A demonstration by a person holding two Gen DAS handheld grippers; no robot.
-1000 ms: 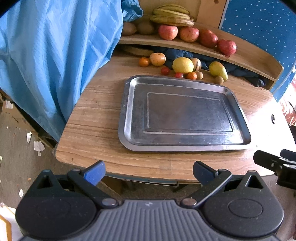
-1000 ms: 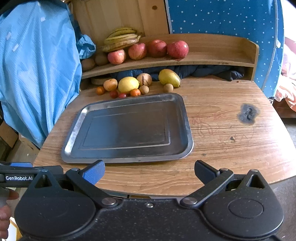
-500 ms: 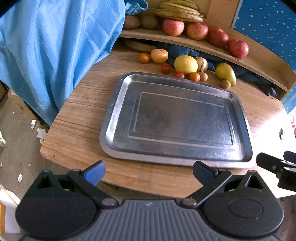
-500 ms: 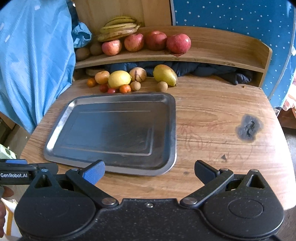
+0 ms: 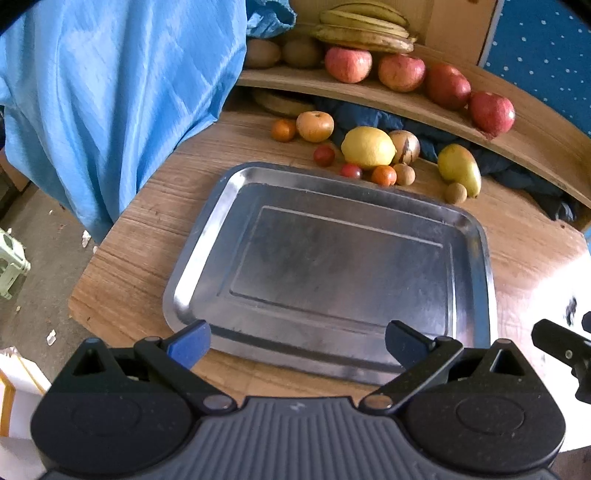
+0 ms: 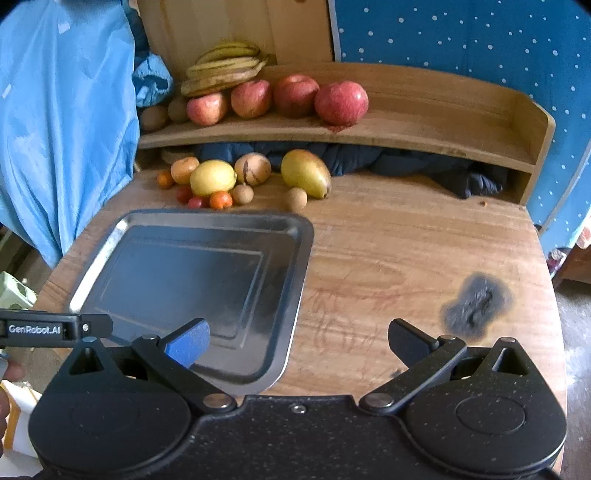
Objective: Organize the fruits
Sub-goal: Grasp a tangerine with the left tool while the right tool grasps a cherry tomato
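Note:
An empty steel tray lies on the wooden table. Behind it sit loose fruits: a yellow lemon, a green-yellow mango, an orange fruit, small tomatoes and small brown fruits. Several red apples and bananas rest on the shelf. My left gripper is open and empty over the tray's near edge. My right gripper is open and empty over the tray's right corner.
A blue cloth hangs at the table's left. A dark cloth lies under the wooden shelf. A burn mark is on the table's right. The floor drops off to the left.
Both grippers have moved forward over the table toward the tray, so tray and fruits look nearer. Both stay open and empty.

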